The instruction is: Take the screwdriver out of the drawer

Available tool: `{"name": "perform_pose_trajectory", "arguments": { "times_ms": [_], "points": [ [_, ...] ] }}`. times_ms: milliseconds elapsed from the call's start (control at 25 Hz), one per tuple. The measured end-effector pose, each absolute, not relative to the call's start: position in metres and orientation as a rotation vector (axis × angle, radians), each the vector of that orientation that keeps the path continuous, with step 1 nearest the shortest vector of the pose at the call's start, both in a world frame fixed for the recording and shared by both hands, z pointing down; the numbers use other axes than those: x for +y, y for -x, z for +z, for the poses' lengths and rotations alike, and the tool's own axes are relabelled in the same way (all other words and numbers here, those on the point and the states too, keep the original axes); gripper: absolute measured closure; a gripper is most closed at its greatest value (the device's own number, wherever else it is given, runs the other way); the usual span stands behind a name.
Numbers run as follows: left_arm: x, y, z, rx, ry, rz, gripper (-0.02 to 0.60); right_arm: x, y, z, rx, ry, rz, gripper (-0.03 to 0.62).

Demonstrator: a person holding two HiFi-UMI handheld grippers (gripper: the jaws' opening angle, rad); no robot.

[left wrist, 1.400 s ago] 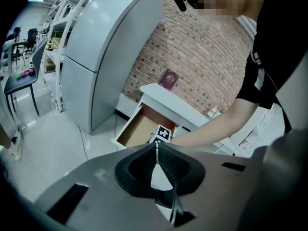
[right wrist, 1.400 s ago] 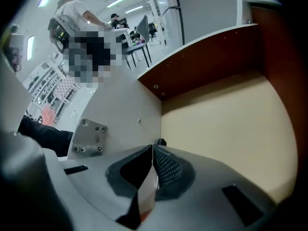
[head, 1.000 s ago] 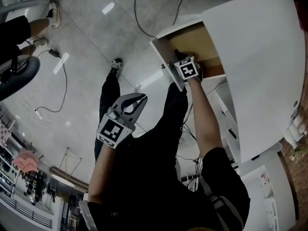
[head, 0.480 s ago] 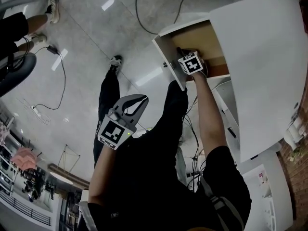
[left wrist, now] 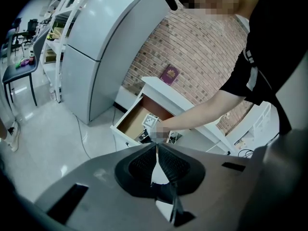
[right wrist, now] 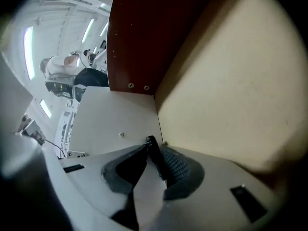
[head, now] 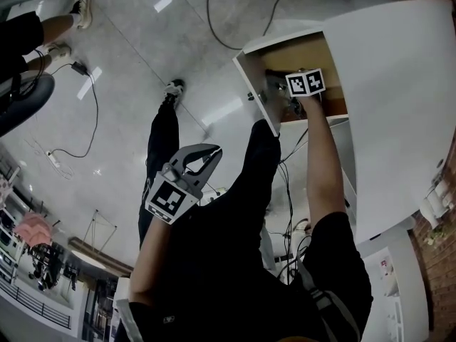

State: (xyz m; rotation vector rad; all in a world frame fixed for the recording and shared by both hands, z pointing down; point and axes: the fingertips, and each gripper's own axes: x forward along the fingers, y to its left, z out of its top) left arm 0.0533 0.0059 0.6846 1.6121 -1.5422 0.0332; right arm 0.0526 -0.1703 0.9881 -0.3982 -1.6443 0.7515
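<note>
Right gripper (right wrist: 155, 150) has shifted deeper over the drawer (head: 311, 53) since a second ago and has turned, so its marker cube (head: 305, 83) now shows two faces.

Screwdriver (right wrist: 152, 145): a slim black piece, seen in the right gripper view only, inside the drawer. It is clamped between the right jaws, which are closed down to its width, with its end projecting just past the jaw tips. Just beyond that end, a white panel (right wrist: 110, 119) and a tan panel (right wrist: 231, 90) meet at a corner, with a red-brown panel (right wrist: 144, 32) above them.

Left gripper (left wrist: 156, 147): jaw tips meet, nothing between them. It is held in front of the person's torso, well apart from the drawer.

Writing: none legible. Both marker cubes carry black-and-white square patterns only. A maroon booklet (left wrist: 169, 74) lies on the white counter (left wrist: 163, 86) above the drawer. Its cover print is too small to read.

Surroundings: the person's forearm (head: 322, 162) reaches over the drawer's front edge, with a white cabinet top (head: 399, 84) alongside. A brick wall (left wrist: 202, 52) stands behind the counter, and a tall grey cabinet (left wrist: 96, 57) to its left. Cables (head: 89, 112) trail on the glossy floor (head: 135, 63). Another person's legs (head: 50, 27) stand at the far left of the head view.
</note>
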Motion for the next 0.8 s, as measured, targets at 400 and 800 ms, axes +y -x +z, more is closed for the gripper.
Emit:
{"name": "perform_pose_trajectory", "arguments": {
  "times_ms": [400,800],
  "points": [
    [0.01,-0.048,0.689,-1.557,-1.594,0.062,0.559,-0.169,-0.051,0.985,-1.654,0.442,0.785,0.487],
    [0.006,-0.046,0.68,-1.56,-1.622,0.053,0.558,-0.163,-0.056,0.973,-1.675,0.378,0.795,0.474]
  ]
}}
